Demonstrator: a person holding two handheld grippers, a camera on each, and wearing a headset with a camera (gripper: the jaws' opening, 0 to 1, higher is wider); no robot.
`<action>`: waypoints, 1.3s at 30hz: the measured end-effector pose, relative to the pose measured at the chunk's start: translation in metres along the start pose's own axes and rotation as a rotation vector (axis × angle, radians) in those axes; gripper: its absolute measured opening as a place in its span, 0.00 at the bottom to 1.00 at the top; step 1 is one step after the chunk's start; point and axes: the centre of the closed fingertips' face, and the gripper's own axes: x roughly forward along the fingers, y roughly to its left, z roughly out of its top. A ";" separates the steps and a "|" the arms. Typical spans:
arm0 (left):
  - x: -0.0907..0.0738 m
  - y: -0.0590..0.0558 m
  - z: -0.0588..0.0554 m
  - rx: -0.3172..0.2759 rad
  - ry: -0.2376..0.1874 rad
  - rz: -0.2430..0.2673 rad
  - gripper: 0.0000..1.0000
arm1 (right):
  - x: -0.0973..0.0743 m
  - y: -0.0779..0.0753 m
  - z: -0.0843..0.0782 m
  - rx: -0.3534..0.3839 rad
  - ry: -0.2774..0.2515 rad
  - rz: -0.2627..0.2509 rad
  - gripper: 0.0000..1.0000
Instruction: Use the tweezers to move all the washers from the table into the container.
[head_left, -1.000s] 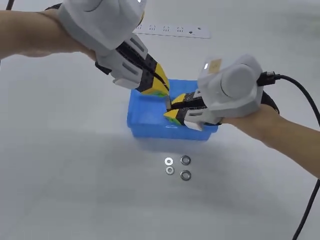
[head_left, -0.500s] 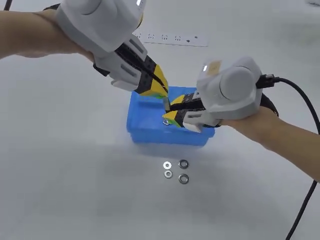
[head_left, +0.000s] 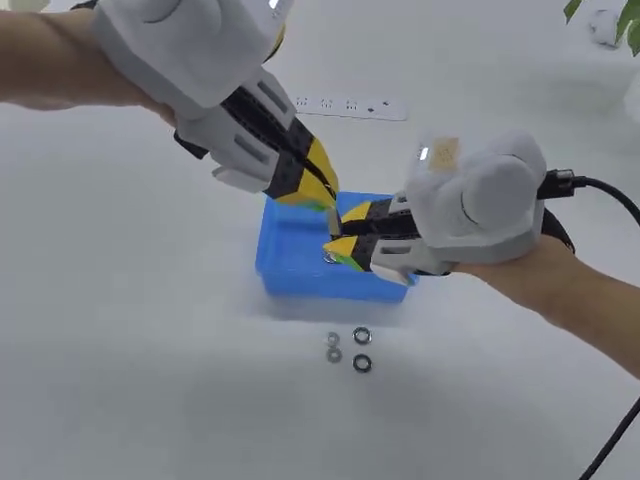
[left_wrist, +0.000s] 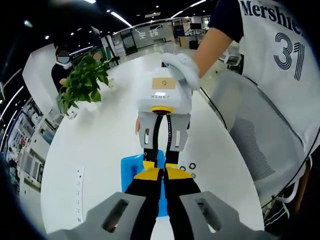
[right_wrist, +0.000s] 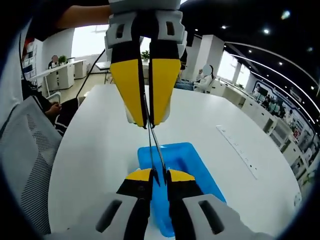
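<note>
Left gripper (head_left: 322, 195): we see it reach down from the upper left of the head view, its yellow-tipped jaws drawn almost together and clamped on the top of the tweezers (head_left: 331, 222).
Right gripper (head_left: 338, 246): it comes in from the right of the frame on a hand trailing a black cable. Its jaws stand nearly closed, pinching the tweezers' lower legs.
Tweezers: in the right gripper view we see them run as two thin metal legs from the left gripper's jaws at the top down into the right gripper's jaws at the bottom. Their tips hang over the container (head_left: 290, 272). Whether they grip a washer we cannot tell.
Container: a shallow blue tray at the centre of the head view on the white table (head_left: 120, 330), right under both grippers.
Washers (head_left: 362, 363): a small cluster lies on the table just below the container's near wall, apart from it.
Background: a white power strip (head_left: 350, 105) lies at the top centre, beyond the container.
</note>
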 end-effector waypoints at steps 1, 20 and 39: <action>0.000 -0.002 0.002 -0.002 -0.003 0.004 0.05 | -0.002 0.002 0.000 0.000 -0.001 -0.001 0.12; 0.030 -0.066 0.016 -0.054 -0.035 -0.014 0.05 | -0.020 0.066 -0.034 0.055 0.033 0.043 0.12; 0.056 -0.083 0.004 -0.145 -0.053 -0.025 0.06 | -0.016 0.087 -0.065 0.121 0.070 0.075 0.13</action>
